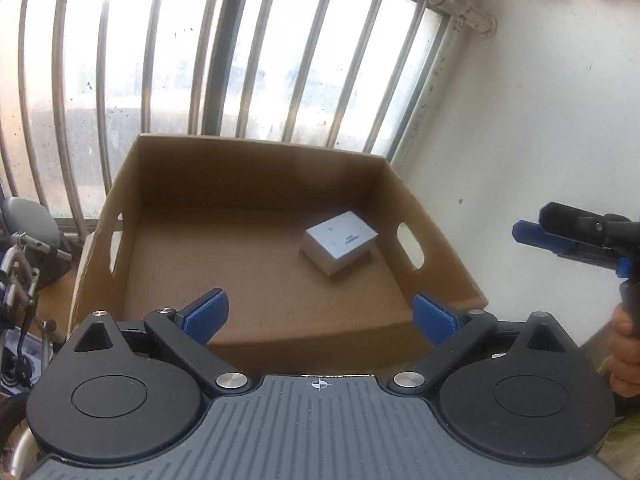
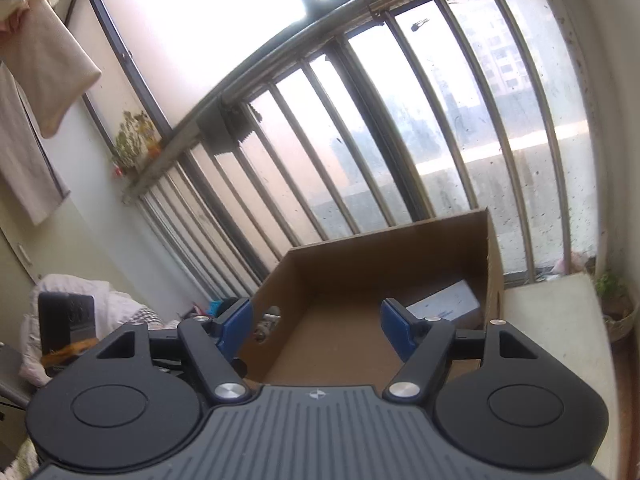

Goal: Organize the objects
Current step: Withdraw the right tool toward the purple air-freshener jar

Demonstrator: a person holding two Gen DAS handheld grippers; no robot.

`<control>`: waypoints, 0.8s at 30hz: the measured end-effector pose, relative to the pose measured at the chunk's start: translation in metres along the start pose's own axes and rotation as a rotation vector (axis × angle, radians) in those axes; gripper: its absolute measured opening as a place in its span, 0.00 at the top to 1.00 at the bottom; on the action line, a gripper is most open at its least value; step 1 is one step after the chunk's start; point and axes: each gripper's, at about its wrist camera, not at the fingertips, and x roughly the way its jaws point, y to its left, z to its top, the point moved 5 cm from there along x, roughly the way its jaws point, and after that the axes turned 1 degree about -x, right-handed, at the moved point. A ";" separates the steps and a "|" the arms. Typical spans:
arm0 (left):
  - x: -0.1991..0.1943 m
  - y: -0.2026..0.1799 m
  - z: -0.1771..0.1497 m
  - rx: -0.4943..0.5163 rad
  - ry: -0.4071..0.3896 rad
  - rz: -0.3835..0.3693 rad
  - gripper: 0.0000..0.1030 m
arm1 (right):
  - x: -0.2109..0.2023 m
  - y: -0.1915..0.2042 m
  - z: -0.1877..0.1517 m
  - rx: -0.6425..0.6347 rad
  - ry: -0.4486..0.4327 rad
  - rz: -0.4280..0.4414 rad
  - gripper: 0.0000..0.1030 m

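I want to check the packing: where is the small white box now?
In the left wrist view, the small white box lies on the floor of the cardboard box, in the far right corner, near the right wall's handle hole, below the barred window.

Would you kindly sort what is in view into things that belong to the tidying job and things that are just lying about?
Part of the job:
cardboard box
small white box inside it
left tongs, open and empty
right tongs, open and empty

Just lying about:
hanging cloth
potted plant
dried flowers on the rail
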 end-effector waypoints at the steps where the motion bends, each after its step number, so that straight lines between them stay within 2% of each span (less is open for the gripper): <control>1: -0.004 0.004 -0.013 0.002 -0.022 0.014 0.03 | -0.001 0.000 -0.011 0.018 -0.002 0.021 0.27; 5: -0.012 0.013 -0.060 0.009 -0.069 0.084 0.03 | 0.005 -0.005 -0.057 0.088 0.027 0.051 0.26; 9: -0.014 0.012 -0.096 -0.002 -0.064 0.087 0.03 | 0.020 -0.014 -0.100 0.159 0.083 0.045 0.26; 11: -0.016 0.010 -0.107 -0.004 -0.087 0.082 0.03 | 0.027 -0.015 -0.119 0.192 0.113 0.060 0.26; 14: -0.020 0.005 -0.121 0.025 -0.127 0.103 0.03 | 0.034 -0.014 -0.139 0.193 0.109 0.049 0.26; 19: -0.017 -0.003 -0.131 0.079 -0.137 0.116 0.03 | 0.048 -0.008 -0.167 0.226 0.132 0.040 0.26; 24: -0.014 -0.005 -0.135 0.114 -0.156 0.127 0.03 | 0.054 0.002 -0.173 0.203 0.142 0.020 0.26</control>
